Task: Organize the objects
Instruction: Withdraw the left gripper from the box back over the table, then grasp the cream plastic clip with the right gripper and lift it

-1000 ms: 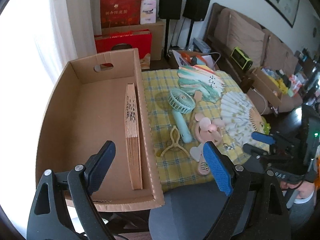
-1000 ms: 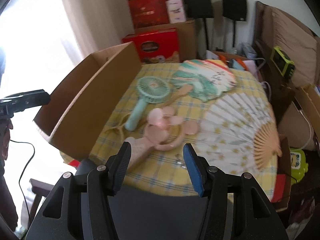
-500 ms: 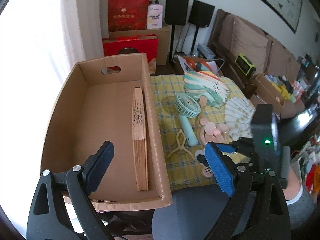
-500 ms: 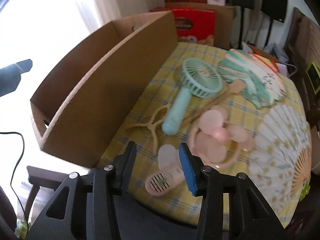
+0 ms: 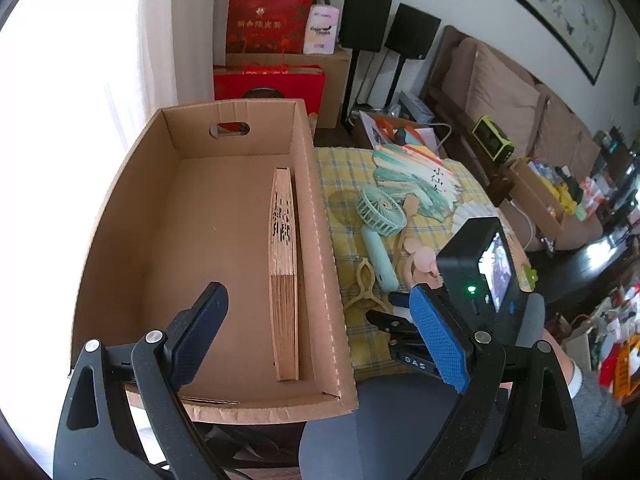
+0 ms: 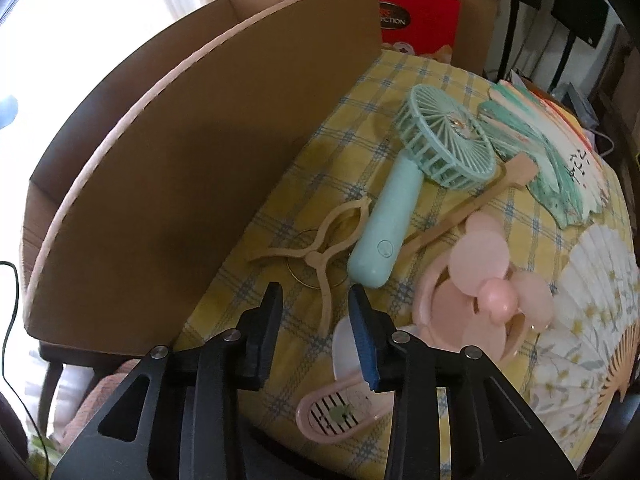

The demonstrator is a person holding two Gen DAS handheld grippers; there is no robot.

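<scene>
A cardboard box [image 5: 132, 216] stands on the left of the yellow checked table, with a folded bamboo fan [image 5: 284, 268] lying inside along its right wall. My left gripper [image 5: 316, 340] is open and empty above the box's near end. My right gripper [image 6: 316, 322] is open and empty, low over the table just before a beige fan stand [image 6: 316, 256]. Beside the stand lie a mint handheld fan [image 6: 404, 212] and a pink handheld fan [image 6: 484, 300]. The right gripper's body also shows in the left wrist view [image 5: 472, 280].
A green paper fan [image 6: 560, 156] and a white open folding fan [image 6: 592, 316] lie at the table's right. The box wall [image 6: 192, 184] rises close on the right gripper's left. Red gift boxes [image 5: 268, 56], speakers and a sofa stand behind the table.
My right gripper has moved forward and down towards the table, closing on the beige stand beside the box. My left gripper has shifted slightly; it stays open over the box.
</scene>
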